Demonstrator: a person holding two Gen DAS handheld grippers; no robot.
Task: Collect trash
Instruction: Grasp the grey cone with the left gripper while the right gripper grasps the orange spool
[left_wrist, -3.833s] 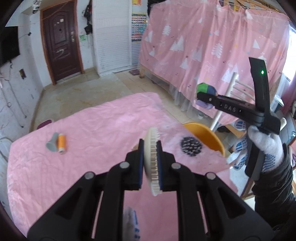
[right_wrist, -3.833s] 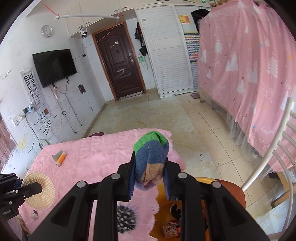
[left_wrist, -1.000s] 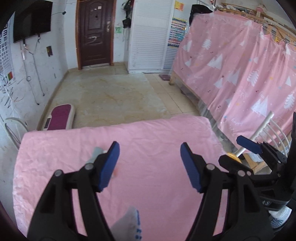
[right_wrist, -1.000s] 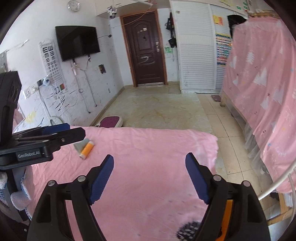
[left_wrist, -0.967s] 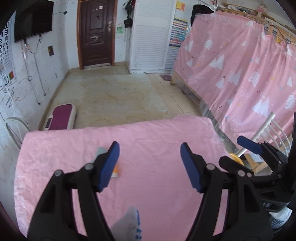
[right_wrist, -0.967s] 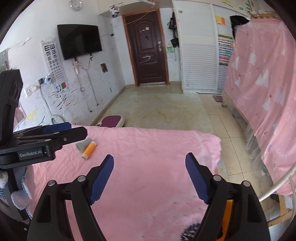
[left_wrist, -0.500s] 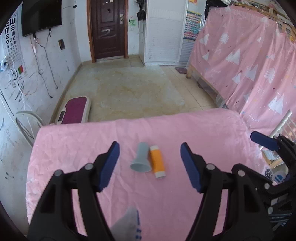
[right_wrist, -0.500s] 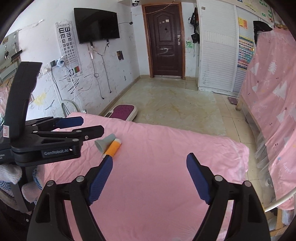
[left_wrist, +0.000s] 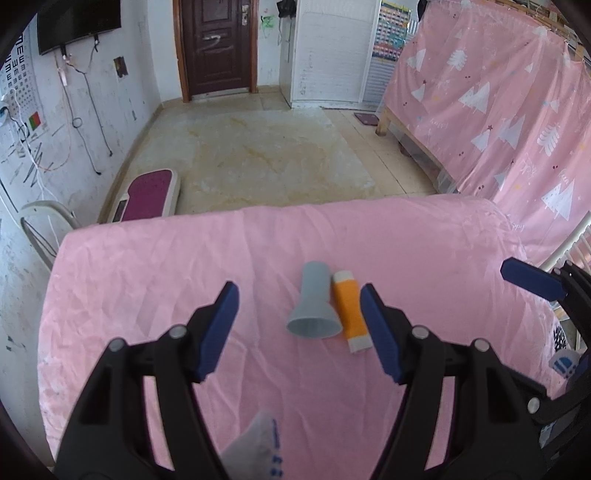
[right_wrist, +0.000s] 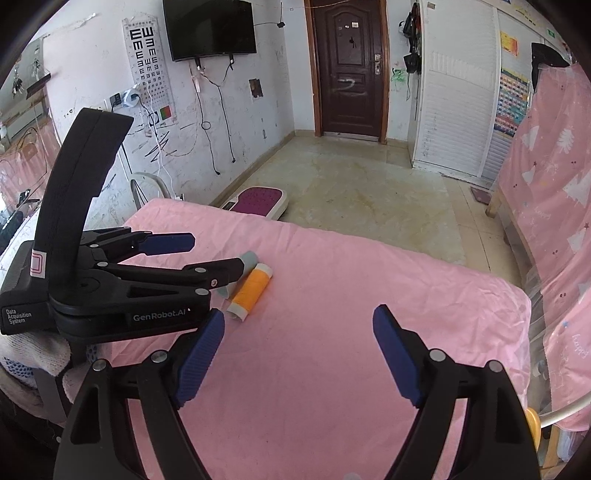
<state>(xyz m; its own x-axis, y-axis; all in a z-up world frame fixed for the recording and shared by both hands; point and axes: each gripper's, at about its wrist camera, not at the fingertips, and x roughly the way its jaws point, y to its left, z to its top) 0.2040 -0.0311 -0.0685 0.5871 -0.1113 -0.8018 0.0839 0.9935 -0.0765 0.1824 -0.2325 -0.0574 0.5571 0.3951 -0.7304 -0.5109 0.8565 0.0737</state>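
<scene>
A grey cone (left_wrist: 314, 310) and an orange spool with white ends (left_wrist: 349, 310) lie side by side on the pink table cloth (left_wrist: 147, 277). My left gripper (left_wrist: 297, 288) hovers over them, open and empty, with both things framed between its blue pads. From the right wrist view the left gripper (right_wrist: 218, 252) covers part of the cone (right_wrist: 251, 258), and the spool (right_wrist: 251, 290) shows just past it. My right gripper (right_wrist: 299, 315) is open with nothing in it, above bare cloth to the right of the spool. One of its blue fingertips (left_wrist: 532, 278) shows at the right edge.
The table's far edge drops to a tiled floor with a purple scale (left_wrist: 147, 195) and a white chair (left_wrist: 40, 229). A pink curtain (left_wrist: 498, 110) hangs to the right. A sliver of the orange bin (right_wrist: 532, 424) shows beside a white chair rail (right_wrist: 565, 410).
Both grippers held things several seconds ago and are now empty and open. Over the last second both swung left and lower, bringing the cone and spool between the left fingers.
</scene>
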